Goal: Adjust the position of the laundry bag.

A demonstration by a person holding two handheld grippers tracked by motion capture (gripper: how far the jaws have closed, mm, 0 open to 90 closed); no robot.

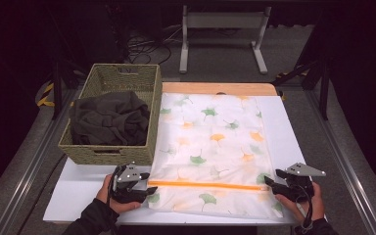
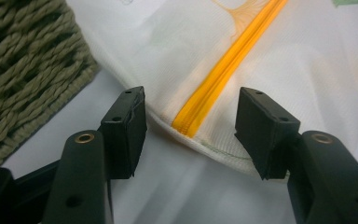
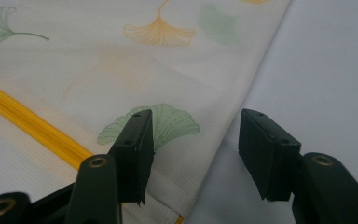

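Observation:
A white mesh laundry bag [image 1: 210, 147] printed with green and orange ginkgo leaves lies flat on the white table, an orange zipper [image 1: 205, 185] running across its near end. My left gripper [image 1: 149, 182] sits at the bag's near left edge with its jaws open; in the left gripper view the zipper's end [image 2: 191, 126] and the bag's hem [image 2: 223, 154] lie between the jaws of the left gripper [image 2: 191, 135], untouched. My right gripper [image 1: 269, 185] is at the bag's right edge, open. In the right gripper view the bag's edge [image 3: 214, 154] passes between the parted jaws of the right gripper [image 3: 193, 156].
A woven green basket [image 1: 108, 147] holding dark clothing [image 1: 108, 118] stands at the left of the table, close to the bag's left edge and to my left gripper; its wall [image 2: 23, 74] shows in the left gripper view. Bare white tabletop [image 1: 284, 132] runs along the bag's right side.

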